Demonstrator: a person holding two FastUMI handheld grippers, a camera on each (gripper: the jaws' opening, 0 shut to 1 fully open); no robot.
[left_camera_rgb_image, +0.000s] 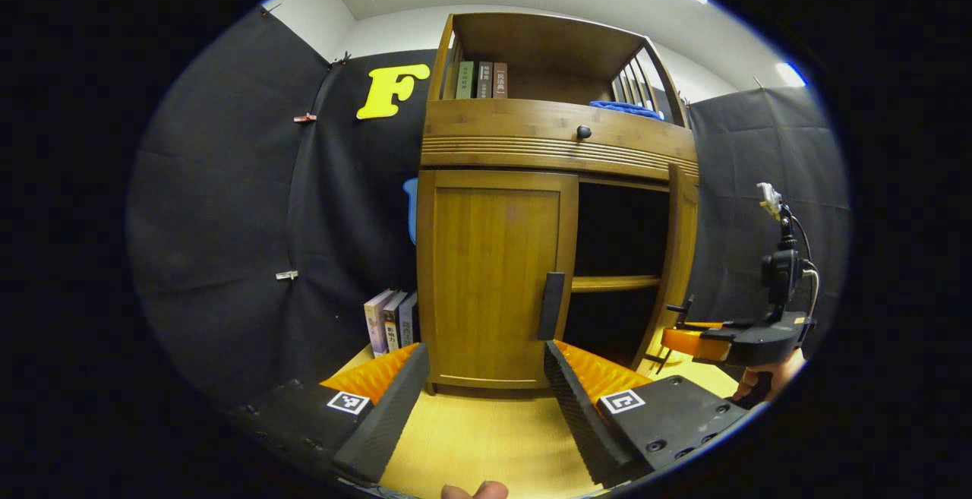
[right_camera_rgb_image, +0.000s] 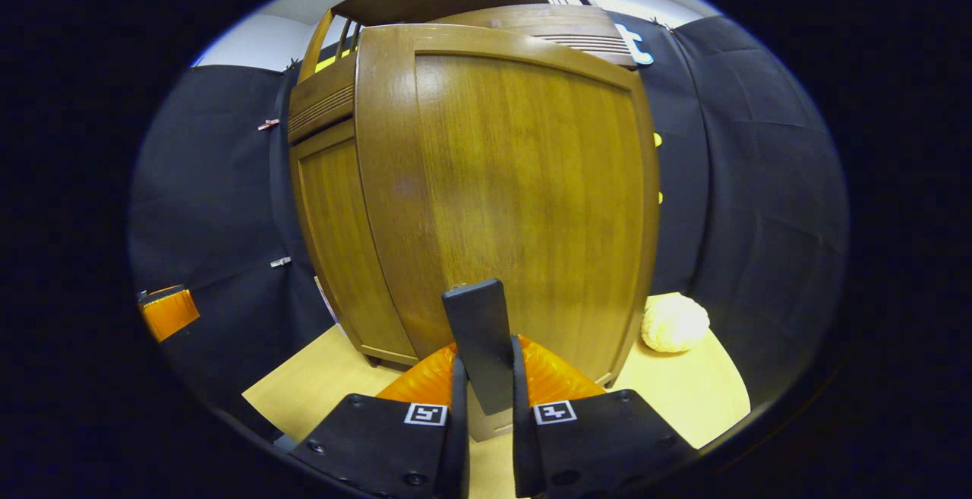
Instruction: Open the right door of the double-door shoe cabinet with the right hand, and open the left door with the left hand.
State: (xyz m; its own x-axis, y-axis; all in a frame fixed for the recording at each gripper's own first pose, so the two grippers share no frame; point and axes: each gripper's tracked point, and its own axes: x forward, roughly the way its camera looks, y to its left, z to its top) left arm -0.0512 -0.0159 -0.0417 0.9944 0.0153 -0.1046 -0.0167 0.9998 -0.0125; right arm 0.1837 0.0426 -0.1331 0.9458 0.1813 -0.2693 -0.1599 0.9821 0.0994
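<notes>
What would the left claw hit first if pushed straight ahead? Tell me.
Most likely the closed left door. The open left claw points at its lower panel, with the handle just right of centre. Depth is hard to judge, but nothing lies between.

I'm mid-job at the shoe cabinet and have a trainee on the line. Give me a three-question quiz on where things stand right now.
1. True or false: the brown wooden left door is shut.
2. What is the right gripper clamped on? A) the round black drawer knob B) the right door's dark flat handle
3. Fill in: the left gripper is ____.

Key: 1 true; 2 B; 3 open, short of the left door's dark handle.
</notes>
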